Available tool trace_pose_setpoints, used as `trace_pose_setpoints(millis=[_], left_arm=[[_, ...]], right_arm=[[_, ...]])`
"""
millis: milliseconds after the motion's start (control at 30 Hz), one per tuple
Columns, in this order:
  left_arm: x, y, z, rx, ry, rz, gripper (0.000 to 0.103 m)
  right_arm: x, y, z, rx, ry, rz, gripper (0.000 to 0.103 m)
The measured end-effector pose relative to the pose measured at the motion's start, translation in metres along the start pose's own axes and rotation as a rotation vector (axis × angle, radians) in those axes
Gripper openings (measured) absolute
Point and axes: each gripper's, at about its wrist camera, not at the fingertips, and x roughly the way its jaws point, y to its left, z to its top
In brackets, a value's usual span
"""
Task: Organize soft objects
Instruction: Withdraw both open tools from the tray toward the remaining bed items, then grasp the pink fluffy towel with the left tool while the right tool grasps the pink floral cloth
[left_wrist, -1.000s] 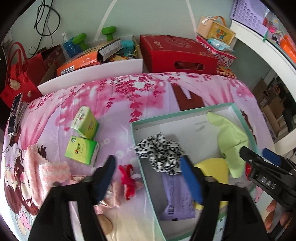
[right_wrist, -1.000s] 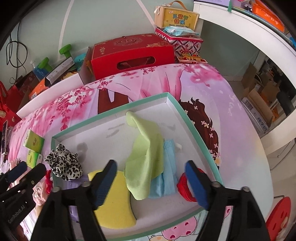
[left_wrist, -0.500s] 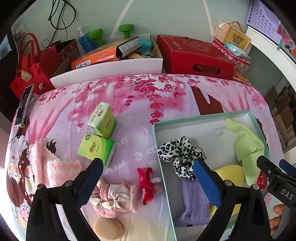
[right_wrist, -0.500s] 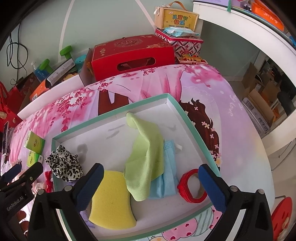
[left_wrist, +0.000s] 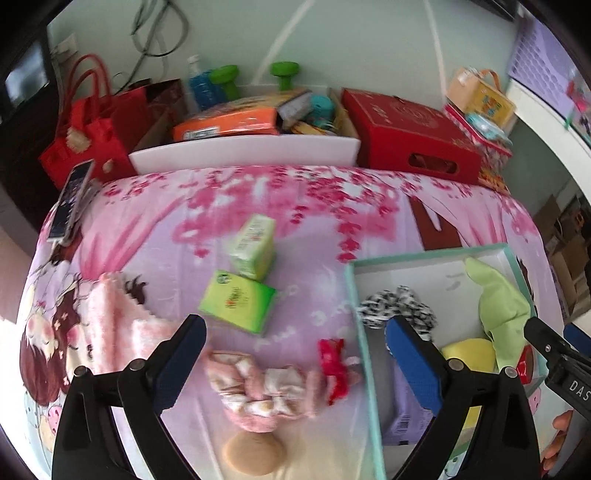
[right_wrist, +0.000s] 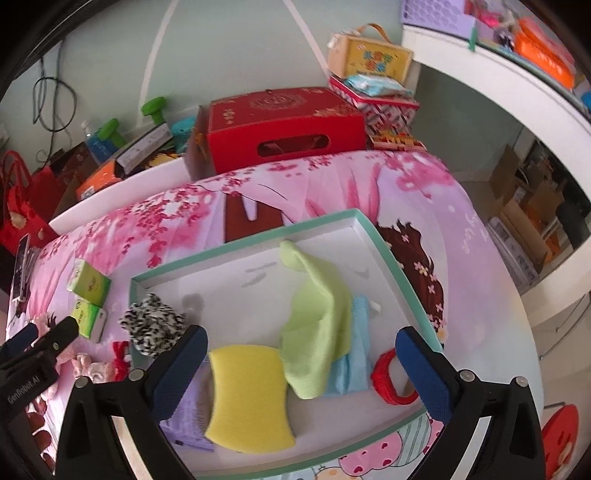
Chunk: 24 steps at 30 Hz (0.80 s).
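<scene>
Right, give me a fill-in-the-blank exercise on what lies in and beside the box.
1. The yellow sponge lies inside the shallow teal-rimmed ____.
2. The two green tissue packs lie ____ that box, on the pink bedspread.
3. The light green cloth partly covers a light ____ cloth.
4. The black-and-white leopard scrunchie sits in the box's ____ corner.

Missing: box; outside; blue; left

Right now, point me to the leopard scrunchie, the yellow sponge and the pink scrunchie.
leopard scrunchie (right_wrist: 153, 328): right wrist view, middle of its spotted ruffle.
yellow sponge (right_wrist: 247, 395): right wrist view, centre of its top face.
pink scrunchie (left_wrist: 258, 391): left wrist view, middle of the bunched fabric.
</scene>
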Motion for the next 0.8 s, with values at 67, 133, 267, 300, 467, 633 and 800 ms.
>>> trace_pose_setpoints(millis=[67, 133, 267, 300, 467, 633, 800], left_arm=[[-0.004, 0.018, -0.001, -0.043, -0.006, 0.008, 0.098], [-0.007, 0.04, -0.002, -0.094, -0.011, 0.022, 0.098], [-0.016, 0.089, -0.01, -0.199, -0.022, 0.079, 0.098], [-0.018, 0.102, -0.013, -0.225, -0.025, 0.099, 0.098], [-0.023, 0.155, -0.029, -0.326, -0.021, 0.16, 0.098], [-0.021, 0.186, -0.042, -0.377, 0.001, 0.186, 0.098], [-0.021, 0.199, -0.051, -0.394, 0.02, 0.199, 0.098]], right_arm=[[-0.003, 0.015, 0.001, -0.03, -0.01, 0.023, 0.103], [-0.004, 0.026, 0.0, -0.05, -0.01, 0.046, 0.103], [-0.005, 0.056, -0.001, -0.094, -0.012, 0.096, 0.103], [-0.004, 0.065, -0.002, -0.1, -0.01, 0.113, 0.103], [-0.001, 0.102, -0.007, -0.155, 0.027, 0.171, 0.103], [0.003, 0.144, -0.018, -0.236, 0.062, 0.229, 0.103], [0.01, 0.182, -0.03, -0.308, 0.104, 0.272, 0.103]])
